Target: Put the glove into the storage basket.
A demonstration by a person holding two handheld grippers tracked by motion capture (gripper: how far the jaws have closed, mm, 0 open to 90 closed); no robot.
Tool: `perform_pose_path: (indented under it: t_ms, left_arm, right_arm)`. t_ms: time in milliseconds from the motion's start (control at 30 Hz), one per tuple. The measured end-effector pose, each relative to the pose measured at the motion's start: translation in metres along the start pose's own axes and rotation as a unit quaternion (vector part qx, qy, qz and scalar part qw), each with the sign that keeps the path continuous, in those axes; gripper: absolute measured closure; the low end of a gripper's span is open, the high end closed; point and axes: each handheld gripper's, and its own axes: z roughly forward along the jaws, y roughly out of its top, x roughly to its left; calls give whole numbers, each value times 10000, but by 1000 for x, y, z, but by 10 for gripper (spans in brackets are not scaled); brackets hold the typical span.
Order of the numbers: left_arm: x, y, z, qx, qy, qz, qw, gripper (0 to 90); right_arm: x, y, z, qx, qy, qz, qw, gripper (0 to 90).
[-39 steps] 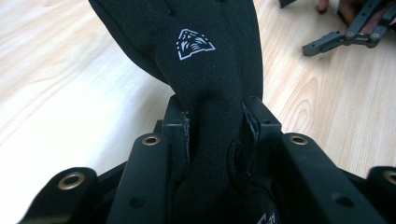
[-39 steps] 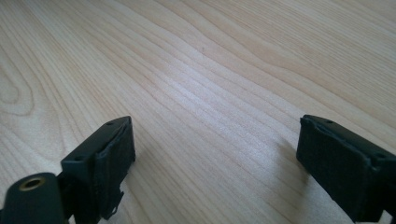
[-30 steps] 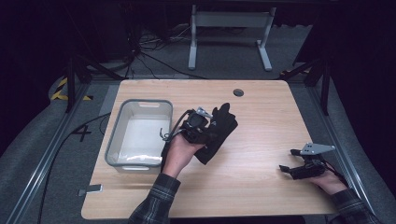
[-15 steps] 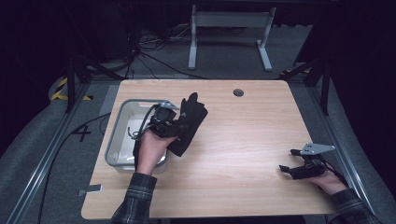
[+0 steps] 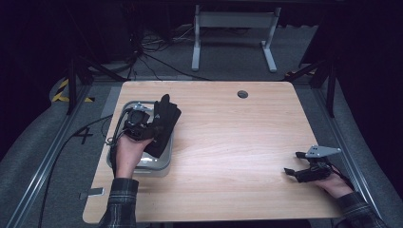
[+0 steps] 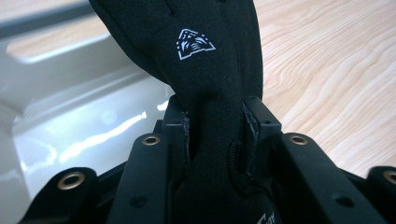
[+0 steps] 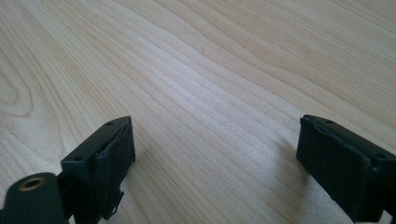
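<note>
A black glove (image 5: 164, 124) with a small white emblem (image 6: 194, 44) hangs in my left gripper (image 5: 148, 127), whose jaws are shut on the glove's cuff end (image 6: 215, 140). The glove and gripper are held over the right part of a clear plastic bin (image 5: 124, 114) at the table's left side; the glove's fingers point toward the far edge. My right gripper (image 5: 295, 166) rests low over the wooden table (image 5: 237, 137) near the right front corner, its jaws wide open with only bare wood (image 7: 210, 121) between its pads (image 7: 114, 158).
A small round grommet hole (image 5: 243, 94) sits near the table's far edge. A metal stand's legs (image 5: 233, 42) are on the floor beyond the table, with cables to its left. A cable (image 5: 95, 128) trails off the left side toward the floor.
My left gripper has carried the glove leftward from the table's middle to above the bin. The right gripper has stayed where it was.
</note>
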Motion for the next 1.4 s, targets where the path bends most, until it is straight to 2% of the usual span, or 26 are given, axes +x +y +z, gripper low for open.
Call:
perform_pose_path:
  t_ms: [233, 467, 633, 700, 800, 867, 933, 1033, 1233, 1333, 1400]
  left_arm:
    - [13, -9, 8, 127, 66, -161, 9998, 670]
    - [21, -13, 13, 317, 167, -193, 9992, 666]
    - [23, -18, 19, 606, 260, -162, 9977, 662]
    - [23, -19, 22, 659, 266, -213, 9972, 658]
    - [25, -21, 25, 707, 296, -238, 9968, 637]
    - [27, -21, 27, 794, 329, -254, 9960, 537]
    - [28, -21, 27, 760, 389, -318, 9958, 430]
    - [29, -21, 25, 774, 453, -325, 9954, 335]
    - [25, -16, 13, 424, 569, -292, 9971, 228]
    - [20, -12, 8, 278, 533, -240, 9979, 218]
    - [11, -6, 4, 137, 452, -160, 9988, 208]
  right_arm:
    - [0, 0, 0, -1, 1, 6, 10000, 119]
    - [0, 0, 0, 0, 0, 2, 10000, 120]
    - [0, 0, 0, 0, 0, 0, 10000, 120]
    - [0, 0, 0, 0, 0, 1, 10000, 119]
    - [0, 0, 0, 0, -1, 5, 10000, 119]
    - [0, 0, 0, -1, 0, 1, 10000, 119]
    - [0, 0, 0, 0, 0, 6, 10000, 119]
    - [0, 0, 0, 0, 0, 1, 10000, 120]
    - [0, 0, 0, -1, 0, 6, 10000, 119]
    - [0, 0, 0, 0, 1, 6, 10000, 119]
    - [0, 0, 0, 0, 0, 6, 10000, 119]
